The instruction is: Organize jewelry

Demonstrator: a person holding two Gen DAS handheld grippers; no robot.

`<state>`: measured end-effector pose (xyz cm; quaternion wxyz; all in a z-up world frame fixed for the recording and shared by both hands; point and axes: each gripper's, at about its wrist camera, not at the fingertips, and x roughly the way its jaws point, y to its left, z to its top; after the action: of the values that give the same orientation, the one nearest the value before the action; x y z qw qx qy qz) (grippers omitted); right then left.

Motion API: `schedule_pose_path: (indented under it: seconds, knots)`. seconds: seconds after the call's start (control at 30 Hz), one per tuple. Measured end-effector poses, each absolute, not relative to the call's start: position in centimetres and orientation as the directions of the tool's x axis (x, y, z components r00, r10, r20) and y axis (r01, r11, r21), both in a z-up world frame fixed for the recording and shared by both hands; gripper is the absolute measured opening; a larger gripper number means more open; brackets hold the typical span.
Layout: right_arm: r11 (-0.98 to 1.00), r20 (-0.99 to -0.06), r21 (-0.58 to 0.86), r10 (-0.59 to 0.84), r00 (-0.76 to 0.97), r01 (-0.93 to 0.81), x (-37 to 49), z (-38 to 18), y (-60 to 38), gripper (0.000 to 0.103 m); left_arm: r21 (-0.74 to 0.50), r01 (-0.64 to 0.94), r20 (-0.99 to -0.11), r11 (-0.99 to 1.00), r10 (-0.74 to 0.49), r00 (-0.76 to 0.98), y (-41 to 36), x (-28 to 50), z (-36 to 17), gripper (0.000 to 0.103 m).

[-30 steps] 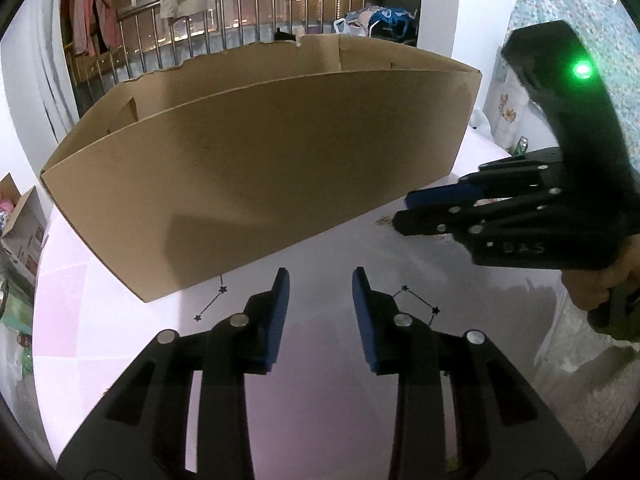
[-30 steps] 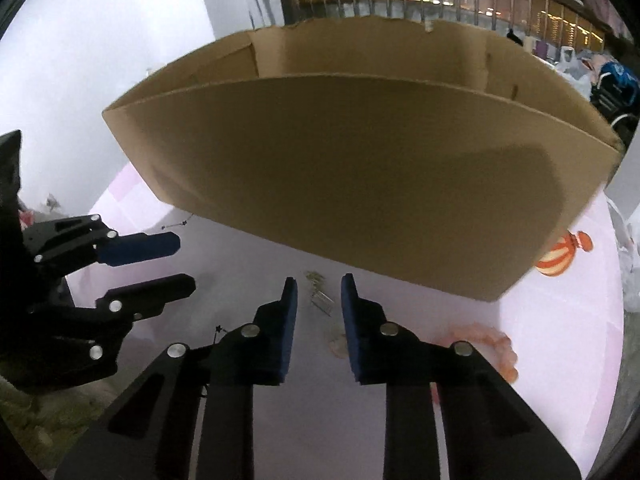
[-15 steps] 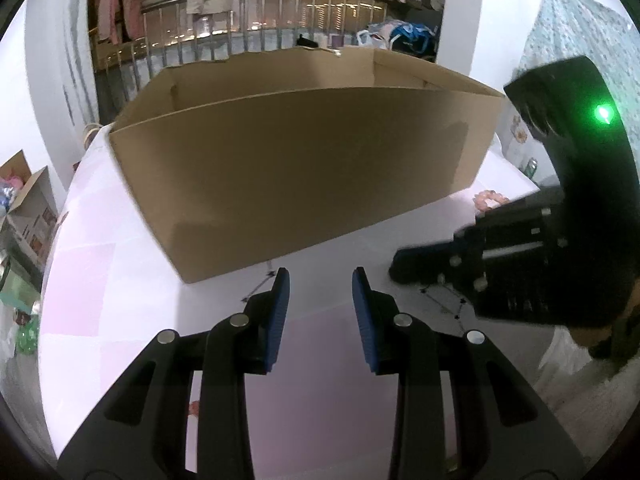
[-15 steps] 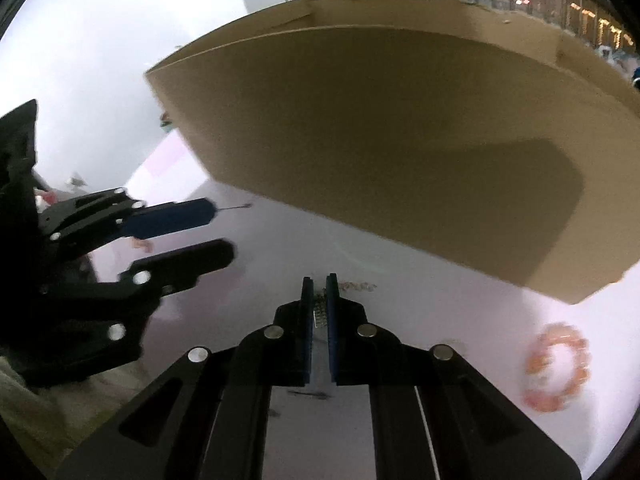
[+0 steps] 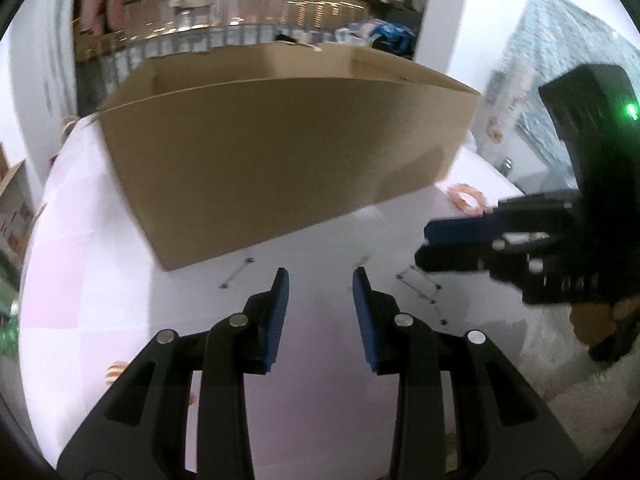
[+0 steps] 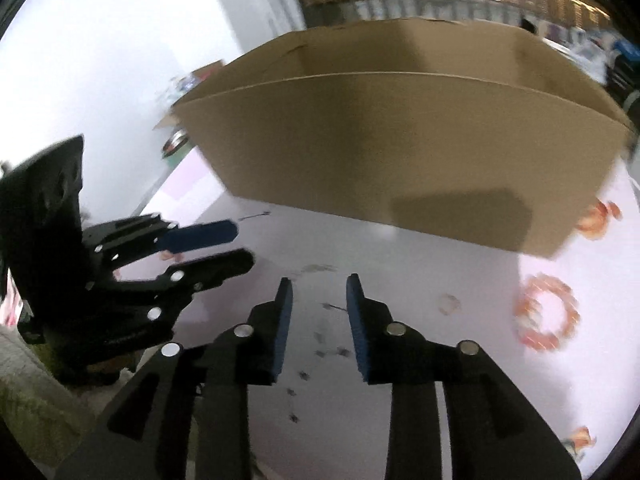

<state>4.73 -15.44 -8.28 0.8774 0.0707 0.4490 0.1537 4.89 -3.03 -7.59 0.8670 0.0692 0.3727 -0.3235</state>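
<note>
A large open cardboard box [image 5: 280, 160] stands on the white table, also in the right wrist view [image 6: 400, 152]. An orange bead bracelet [image 6: 546, 312] lies on the table right of my right gripper and shows in the left wrist view [image 5: 466, 199] by the box's right corner. My left gripper [image 5: 319, 276] is open and empty over the table before the box. My right gripper [image 6: 318, 282] is open and empty; small dark jewelry pieces [image 6: 320, 350] lie blurred on the table between and below its fingers. Each gripper shows in the other's view, my right gripper [image 5: 428, 244] and my left gripper [image 6: 242, 244].
The table cloth [image 5: 100, 288] has printed star-line patterns [image 5: 420, 288] and orange balloon prints [image 6: 600, 216]. A railing with hanging clothes [image 5: 240, 0] is behind the box. A white wall [image 6: 120, 60] is at the left. The frames are motion-blurred.
My right gripper shut half a second ago near the small pieces and is now open again, drawn back. Both views have pulled back from the box and swung; the bracelet came into the left view.
</note>
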Motion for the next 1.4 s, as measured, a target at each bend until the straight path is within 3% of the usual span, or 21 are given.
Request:
schedule_pose_path:
  seconds: [0.1, 0.6, 1.03, 1.4]
  knots:
    - [0.95, -0.759, 0.259, 0.31, 0.573, -0.172, 4.3, -8.0, -17.0, 0.03, -0.088, 0.641, -0.705, 0.763, -0.502, 0.501, -4.4, 4.7, -8.0, 0.041]
    - [0.944, -0.723, 0.273, 0.327, 0.608, -0.183, 2.7, -8.0, -20.0, 0.03, 0.007, 0.673, -0.748, 0.739, -0.443, 0.495, -6.2, 4.6, -9.4, 0.038]
    - [0.944, -0.712, 0.275, 0.328, 0.621, -0.183, 2.7, -7.9, -20.6, 0.03, 0.022, 0.702, -0.758, 0.712, -0.446, 0.476, -6.6, 4.2, -9.1, 0.017]
    - [0.959, -0.72, 0.194, 0.281, 0.635, -0.205, 2.5, -7.6, -20.0, 0.03, 0.025, 0.667, -0.75, 0.745, -0.427, 0.505, -5.9, 4.2, -9.0, 0.015]
